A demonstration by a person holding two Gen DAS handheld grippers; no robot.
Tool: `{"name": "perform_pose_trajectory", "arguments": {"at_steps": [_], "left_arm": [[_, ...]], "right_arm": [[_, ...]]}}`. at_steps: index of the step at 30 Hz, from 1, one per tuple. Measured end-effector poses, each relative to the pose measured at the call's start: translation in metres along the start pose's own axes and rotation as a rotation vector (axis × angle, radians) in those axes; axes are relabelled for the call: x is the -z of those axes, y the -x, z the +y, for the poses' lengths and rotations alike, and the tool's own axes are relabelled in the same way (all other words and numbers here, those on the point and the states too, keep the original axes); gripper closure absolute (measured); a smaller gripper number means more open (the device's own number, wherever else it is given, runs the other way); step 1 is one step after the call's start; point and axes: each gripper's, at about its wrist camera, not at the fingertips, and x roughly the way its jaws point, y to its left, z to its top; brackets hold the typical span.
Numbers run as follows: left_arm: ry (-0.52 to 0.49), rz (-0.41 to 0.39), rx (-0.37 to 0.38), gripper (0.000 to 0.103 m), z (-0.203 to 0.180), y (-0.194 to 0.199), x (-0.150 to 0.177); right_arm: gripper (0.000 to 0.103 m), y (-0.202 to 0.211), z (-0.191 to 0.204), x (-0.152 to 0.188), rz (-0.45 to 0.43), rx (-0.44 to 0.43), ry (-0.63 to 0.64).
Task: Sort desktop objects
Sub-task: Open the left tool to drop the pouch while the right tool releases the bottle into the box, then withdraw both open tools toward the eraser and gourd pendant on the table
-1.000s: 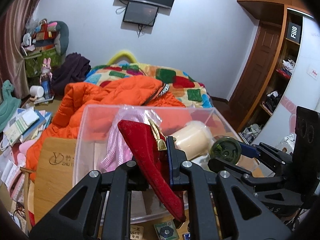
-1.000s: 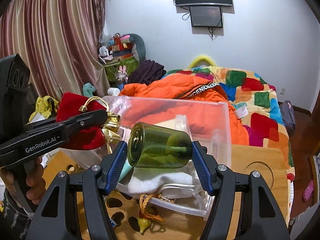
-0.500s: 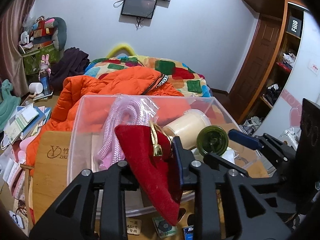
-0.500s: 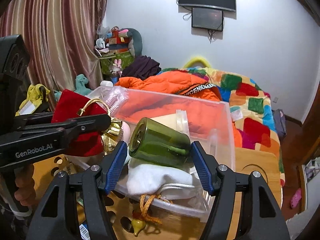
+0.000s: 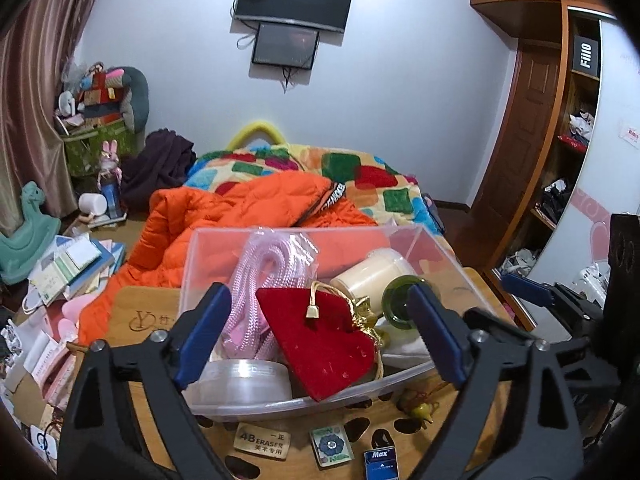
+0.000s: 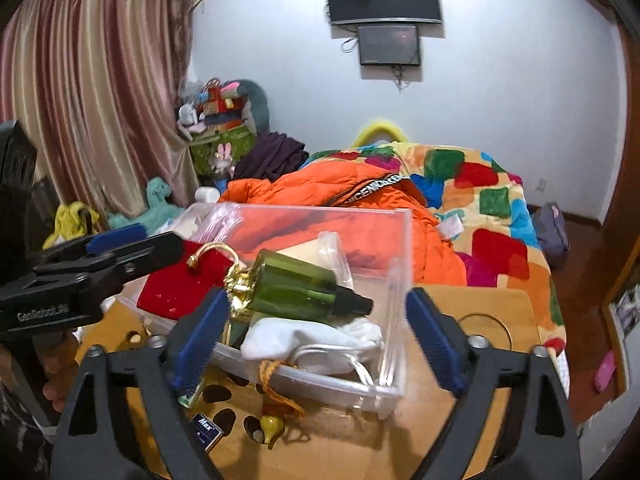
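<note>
A clear plastic bin (image 5: pixel 208 256) (image 6: pixel 396 240) stands on the wooden desk. A red velvet pouch (image 5: pixel 320 344) (image 6: pixel 176 288) with gold cord lies in it, leaning on the front wall. A green bottle (image 6: pixel 296 288) (image 5: pixel 394 304) lies on a white cloth (image 6: pixel 316 340) in the bin. My left gripper (image 5: pixel 320 344) is open, its blue pads either side of the pouch. My right gripper (image 6: pixel 316 344) is open, just before the bin, empty.
The bin also holds pink rope (image 5: pixel 260 280), a cream candle jar (image 5: pixel 372 272) and a tape roll (image 5: pixel 240 380). On the desk lie an eraser (image 5: pixel 262 440), a patterned card (image 5: pixel 332 446), a blue Max box (image 5: pixel 380 464) and a gourd charm (image 6: pixel 270 424). A bed lies beyond.
Both grippers opened and let go: the red pouch and the green bottle dropped into the bin. Both grippers drew back a little toward me.
</note>
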Motion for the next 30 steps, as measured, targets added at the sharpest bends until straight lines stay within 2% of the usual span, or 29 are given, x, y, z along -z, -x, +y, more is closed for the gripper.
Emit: {"name": "perform_pose_trajectory", "arguments": {"at_steps": [2,7,15,21,30], "left_arm": [[-0.008,-0.016,-0.007,0.007,-0.001,0.007,0.0],[0.0,-0.05,-0.011,0.004,0.001,0.024,0.0],[0.012,-0.094,-0.045,0.002,0.017,0.056,0.008],[0.017,-0.058,-0.089,0.002,0.03,0.061,0.027],[0.004,0.047,-0.122,0.002,0.041,0.042,0.067]], "right_arm": [[0.0,0.008,-0.006,0.001,-0.022,0.014,-0.025],[0.0,0.025,-0.013,0.002,-0.037,0.037,-0.057],[0.0,0.048,-0.008,0.013,-0.04,0.087,-0.034],[0.0,0.047,-0.003,0.025,-0.014,0.081,-0.04],[0.0,0.025,0.012,0.053,0.075,0.079,-0.035]]}}
